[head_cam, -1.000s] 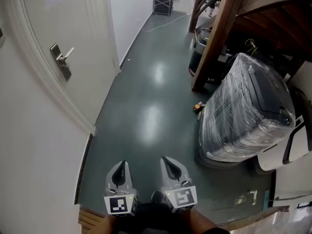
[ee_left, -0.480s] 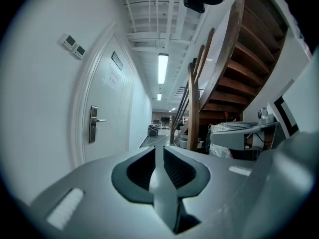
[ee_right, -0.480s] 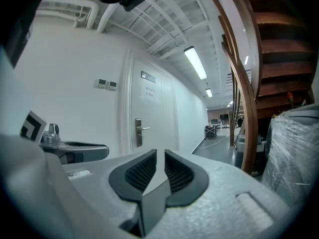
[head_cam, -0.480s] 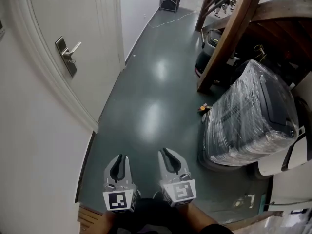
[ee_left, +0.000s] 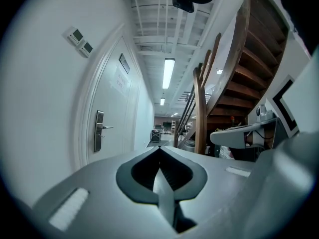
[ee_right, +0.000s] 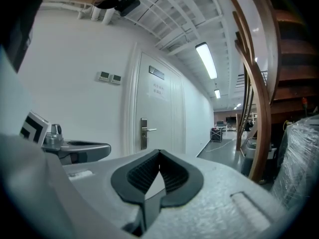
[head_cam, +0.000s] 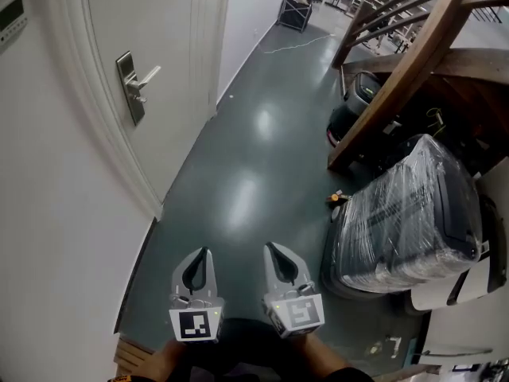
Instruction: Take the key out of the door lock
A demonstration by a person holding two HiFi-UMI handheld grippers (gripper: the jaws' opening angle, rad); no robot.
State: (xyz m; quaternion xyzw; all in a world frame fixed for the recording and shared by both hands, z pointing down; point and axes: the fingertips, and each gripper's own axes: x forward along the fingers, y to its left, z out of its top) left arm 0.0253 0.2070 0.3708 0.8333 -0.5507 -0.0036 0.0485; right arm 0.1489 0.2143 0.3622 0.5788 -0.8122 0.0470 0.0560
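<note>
The step in hand looks like the approach. Both grippers are held low at the bottom centre of the head view, side by side over the dark green floor (head_cam: 254,157), and the door (head_cam: 159,30) is well apart from them at the upper left of the frame. The left gripper (head_cam: 203,252) has its jaws pressed together with nothing between them, and the right gripper (head_cam: 269,247) is the same, tips meeting and empty (each gripper's own view shows the dark pads closed to a point). The lock plate (head_cam: 129,87) sits on the door with its lever handle (head_cam: 148,77) sticking out toward the corridor. The key is too small to make out in any view; I would judge it to sit in the plate below the handle, but cannot confirm that. In both gripper views the plate stands far off, left of and a little above the jaw tips, so neither gripper is lined up with it. The next move calls for carrying one gripper up and to the left to the plate, parting its jaws on the way, closing squarely on the key's head, then drawing it straight out. At the right, a plastic-wrapped machine (head_cam: 413,213) and a wooden staircase (head_cam: 413,62) lie off that path.
</note>
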